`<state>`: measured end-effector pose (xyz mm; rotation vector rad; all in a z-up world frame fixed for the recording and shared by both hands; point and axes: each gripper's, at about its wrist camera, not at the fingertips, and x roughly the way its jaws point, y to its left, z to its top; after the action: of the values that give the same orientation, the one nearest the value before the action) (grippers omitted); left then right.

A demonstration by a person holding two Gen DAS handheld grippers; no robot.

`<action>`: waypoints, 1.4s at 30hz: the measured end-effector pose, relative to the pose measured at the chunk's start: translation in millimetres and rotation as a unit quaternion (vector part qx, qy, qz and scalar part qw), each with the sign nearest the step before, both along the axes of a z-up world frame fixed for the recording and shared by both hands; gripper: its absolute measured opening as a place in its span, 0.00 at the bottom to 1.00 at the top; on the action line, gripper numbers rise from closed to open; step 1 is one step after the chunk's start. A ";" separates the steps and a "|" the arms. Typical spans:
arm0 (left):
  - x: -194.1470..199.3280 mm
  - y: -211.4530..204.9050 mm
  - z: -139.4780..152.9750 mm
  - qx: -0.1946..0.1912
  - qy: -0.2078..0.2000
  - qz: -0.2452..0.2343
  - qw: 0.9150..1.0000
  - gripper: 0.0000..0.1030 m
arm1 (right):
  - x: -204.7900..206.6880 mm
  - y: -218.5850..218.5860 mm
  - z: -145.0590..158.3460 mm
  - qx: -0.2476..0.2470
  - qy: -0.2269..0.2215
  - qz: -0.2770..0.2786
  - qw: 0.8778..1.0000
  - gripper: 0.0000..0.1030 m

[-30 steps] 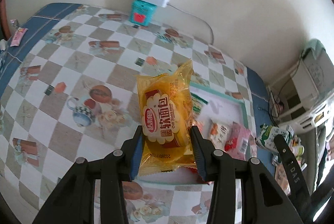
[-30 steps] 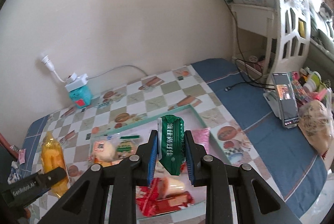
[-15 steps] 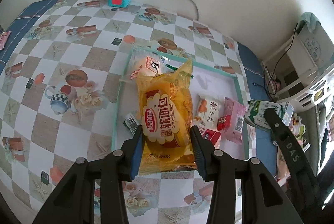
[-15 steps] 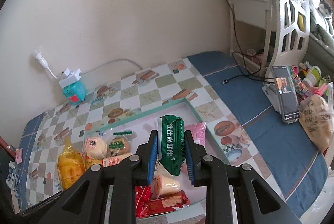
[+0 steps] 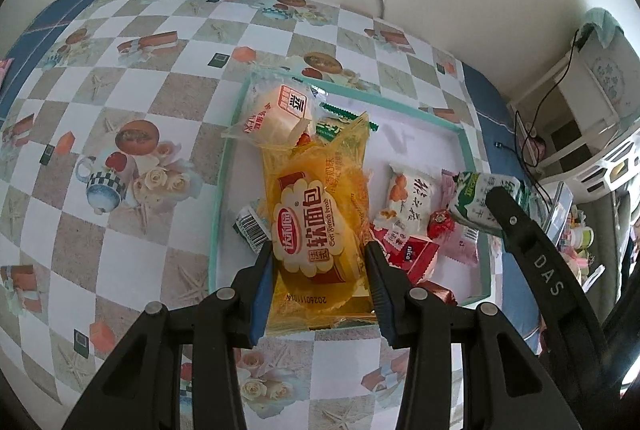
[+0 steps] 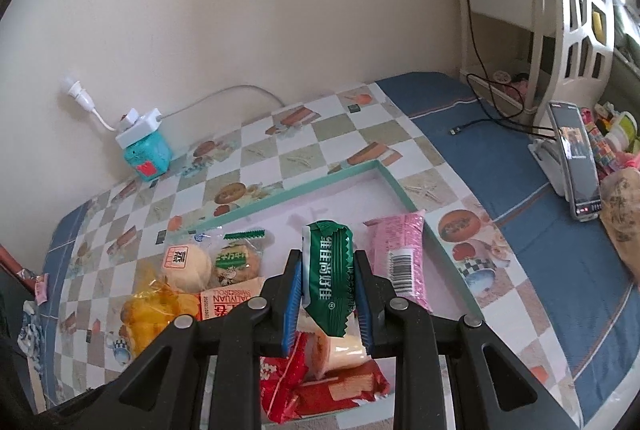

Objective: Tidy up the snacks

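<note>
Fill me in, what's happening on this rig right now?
A person is sorting snacks into a teal-rimmed tray on a checkered tablecloth. The left gripper is shut on a yellow bread packet, held over the tray's near-left part. The right gripper is shut on a green snack packet, held above the tray near a pink packet. Several other snacks already lie in the tray.

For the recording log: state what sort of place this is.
Probably a lived-in room at home, not a lab: a checkered tablecloth printed with teacups, a power strip trailing from the wall, and a white shelf unit beside a propped-up phone.
</note>
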<state>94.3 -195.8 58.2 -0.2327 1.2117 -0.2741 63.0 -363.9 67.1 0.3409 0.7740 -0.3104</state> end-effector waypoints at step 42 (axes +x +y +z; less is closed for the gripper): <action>-10.0 86.1 7.2 0.083 -0.014 0.119 0.989 0.94 | -27.7 29.2 -2.7 -0.006 0.076 0.006 0.997 1.00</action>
<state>84.3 -109.7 65.4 -0.2258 1.1598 0.0305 35.2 -334.7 64.4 0.3039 0.9221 -0.3315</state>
